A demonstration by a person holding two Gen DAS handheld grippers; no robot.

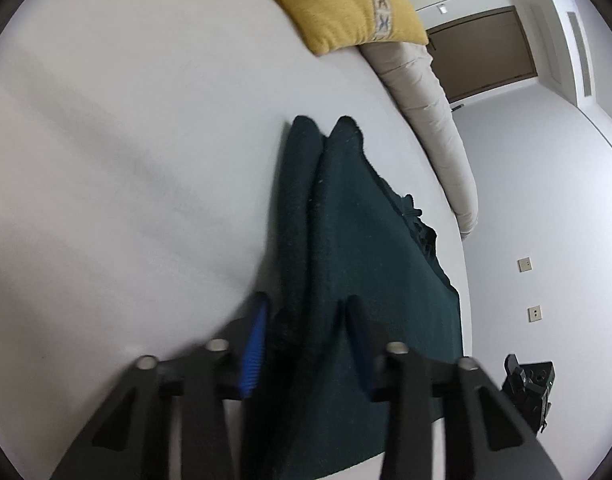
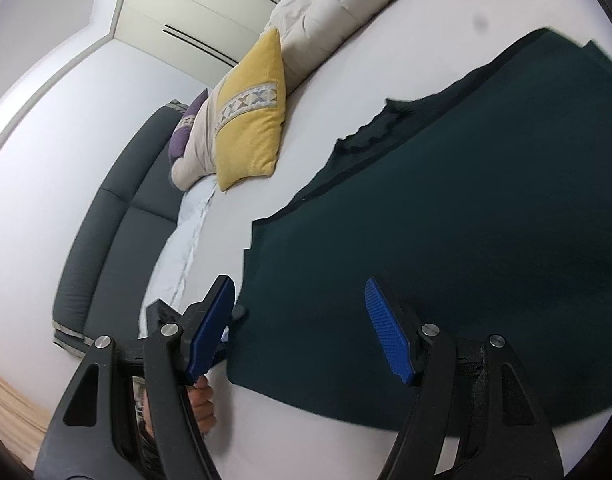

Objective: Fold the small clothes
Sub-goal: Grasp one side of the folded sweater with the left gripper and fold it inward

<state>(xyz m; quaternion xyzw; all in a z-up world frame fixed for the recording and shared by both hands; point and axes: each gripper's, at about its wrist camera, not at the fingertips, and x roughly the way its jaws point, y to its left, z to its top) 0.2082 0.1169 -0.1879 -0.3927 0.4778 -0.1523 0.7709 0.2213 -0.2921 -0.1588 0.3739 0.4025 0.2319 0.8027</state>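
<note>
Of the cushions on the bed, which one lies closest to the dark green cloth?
The yellow cushion with the patterned band; the purple cushion lies behind it, farther away.

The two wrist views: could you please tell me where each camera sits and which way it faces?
Left wrist: on the left gripper, looking along the dark green garment over the white bed to a yellow cushion; only its fingers show.
Right wrist: on the right gripper, jaws open above the garment, facing the cushion and dark headboard; a hand shows.
Shared: garment, bed, cushion.
</note>
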